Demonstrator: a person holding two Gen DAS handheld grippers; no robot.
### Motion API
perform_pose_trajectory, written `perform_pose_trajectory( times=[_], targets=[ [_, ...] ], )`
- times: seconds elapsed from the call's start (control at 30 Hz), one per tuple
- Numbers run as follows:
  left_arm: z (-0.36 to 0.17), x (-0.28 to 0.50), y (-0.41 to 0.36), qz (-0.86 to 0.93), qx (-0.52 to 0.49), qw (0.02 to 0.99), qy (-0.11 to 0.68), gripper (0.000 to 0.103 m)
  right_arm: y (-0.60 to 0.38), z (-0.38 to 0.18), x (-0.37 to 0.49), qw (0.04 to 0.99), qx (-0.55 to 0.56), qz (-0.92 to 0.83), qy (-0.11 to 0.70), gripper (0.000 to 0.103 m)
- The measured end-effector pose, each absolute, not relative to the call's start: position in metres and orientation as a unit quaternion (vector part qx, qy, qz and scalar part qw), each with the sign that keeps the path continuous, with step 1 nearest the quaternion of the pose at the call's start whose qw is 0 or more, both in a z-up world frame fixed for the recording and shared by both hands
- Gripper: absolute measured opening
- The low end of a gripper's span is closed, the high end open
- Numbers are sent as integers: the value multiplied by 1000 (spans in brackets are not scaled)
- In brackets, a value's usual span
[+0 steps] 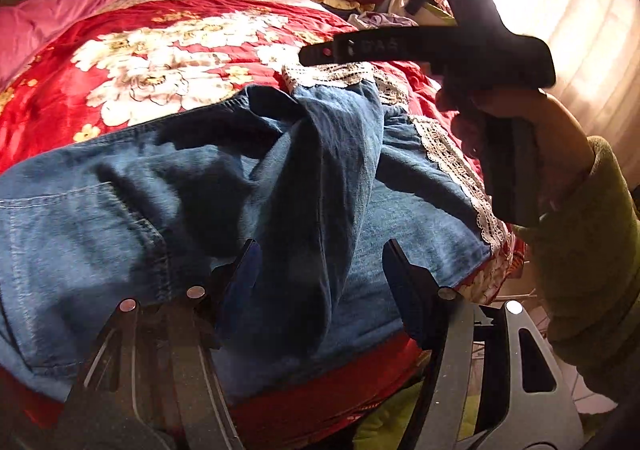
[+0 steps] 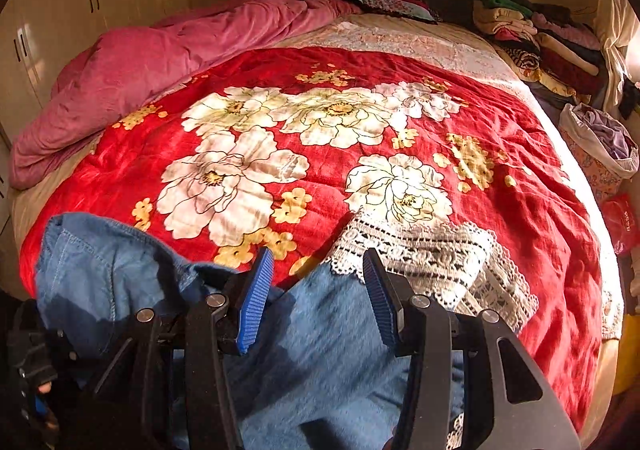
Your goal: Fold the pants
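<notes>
Blue denim pants [image 1: 160,218] with white lace hems [image 1: 452,162] lie rumpled on the red flowered blanket [image 1: 160,62]. One leg is thrown over the rest and forms a raised ridge. My left gripper [image 1: 320,250] hovers low over that ridge, jaws apart, with the denim running between the fingers but not pinched. My right gripper [image 2: 318,282] stands open over the leg end; its blue pads [image 2: 256,290] flank the denim [image 2: 320,350] just short of the lace hem [image 2: 420,254]. In the left wrist view the right tool [image 1: 420,50] is held by a hand [image 1: 552,138] in a green sleeve.
A pink quilt [image 2: 160,62] is bunched along the bed's far left. Stacked folded clothes [image 2: 540,38] fill the far right corner, with a bag of purple laundry [image 2: 604,138] beside them. Wardrobe doors [image 2: 80,18] stand at the left. The bed's edge runs down the right.
</notes>
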State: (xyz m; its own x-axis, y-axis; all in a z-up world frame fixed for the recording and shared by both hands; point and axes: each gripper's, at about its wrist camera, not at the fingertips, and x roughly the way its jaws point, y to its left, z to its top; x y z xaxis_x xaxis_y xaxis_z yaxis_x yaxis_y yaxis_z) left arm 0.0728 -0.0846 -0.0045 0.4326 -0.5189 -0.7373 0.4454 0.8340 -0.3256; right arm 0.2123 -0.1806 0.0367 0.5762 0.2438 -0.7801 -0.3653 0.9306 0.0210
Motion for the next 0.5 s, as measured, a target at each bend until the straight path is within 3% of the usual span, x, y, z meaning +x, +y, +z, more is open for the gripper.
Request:
perform_pose_trajectory(
  times=[0.07, 0.17, 0.33, 0.37, 0.43, 0.5],
  targets=[
    [-14, 83, -89, -285, -54, 837, 464, 43, -175, 24, 234, 877, -81, 155, 447, 45],
    [-24, 85, -103, -292, -30, 835, 466, 18, -168, 6, 255, 870, -107, 121, 467, 45],
    [-25, 73, -114, -288, 31, 846, 447, 9, -173, -22, 280, 860, -105, 95, 490, 44],
    [-25, 72, -114, -288, 37, 848, 443, 9, -173, -24, 280, 863, -110, 95, 484, 30],
    [-26, 71, -112, -291, 35, 848, 441, 9, -176, -24, 277, 866, -116, 105, 474, 14],
    [-27, 72, -107, -295, 23, 847, 442, 9, -184, -13, 267, 874, -104, 118, 459, 10]
  ],
)
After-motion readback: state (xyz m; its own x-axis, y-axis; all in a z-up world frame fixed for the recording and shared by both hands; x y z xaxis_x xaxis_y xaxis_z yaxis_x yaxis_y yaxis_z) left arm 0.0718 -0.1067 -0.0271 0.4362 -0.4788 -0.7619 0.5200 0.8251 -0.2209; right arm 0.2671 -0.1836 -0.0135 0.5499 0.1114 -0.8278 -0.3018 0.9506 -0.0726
